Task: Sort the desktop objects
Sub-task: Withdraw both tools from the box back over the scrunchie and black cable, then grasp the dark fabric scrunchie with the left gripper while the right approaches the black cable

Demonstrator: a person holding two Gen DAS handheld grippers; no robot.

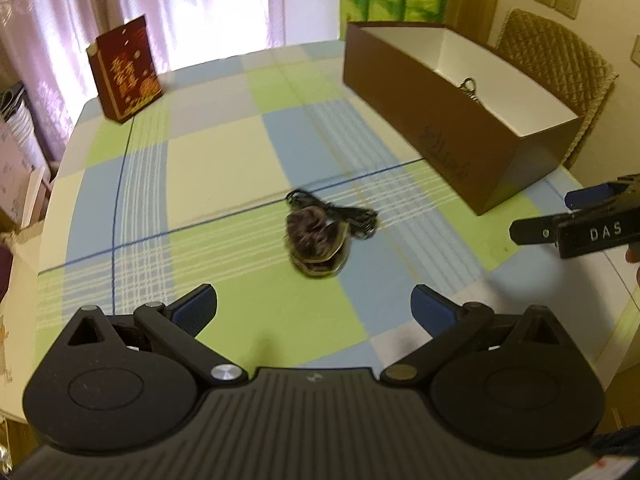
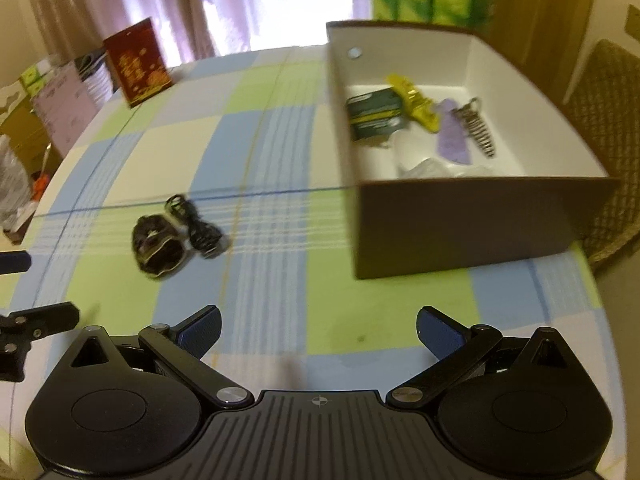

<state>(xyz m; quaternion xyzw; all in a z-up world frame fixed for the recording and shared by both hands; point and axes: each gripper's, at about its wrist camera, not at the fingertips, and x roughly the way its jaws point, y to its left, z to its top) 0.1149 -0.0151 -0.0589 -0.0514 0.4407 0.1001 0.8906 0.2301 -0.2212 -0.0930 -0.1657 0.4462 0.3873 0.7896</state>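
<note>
A dark furry pouch with a yellowish rim (image 1: 316,242) lies on the checked tablecloth, touching a coiled black cable (image 1: 352,218). Both also show in the right wrist view: the pouch (image 2: 160,250) and the cable (image 2: 202,232). My left gripper (image 1: 314,310) is open and empty, just short of the pouch. My right gripper (image 2: 318,332) is open and empty over bare cloth; it shows at the right edge of the left wrist view (image 1: 560,216). The brown box (image 2: 460,220) holds a green packet (image 2: 376,116), a yellow item (image 2: 416,102), a purple tag (image 2: 452,132) and a metal spring (image 2: 482,132).
A dark red gift bag (image 1: 126,68) stands at the table's far left. The brown box (image 1: 440,120) stands at the right. A wicker chair (image 1: 560,64) is behind the box. Cardboard boxes and clutter (image 2: 24,140) sit off the table's left edge.
</note>
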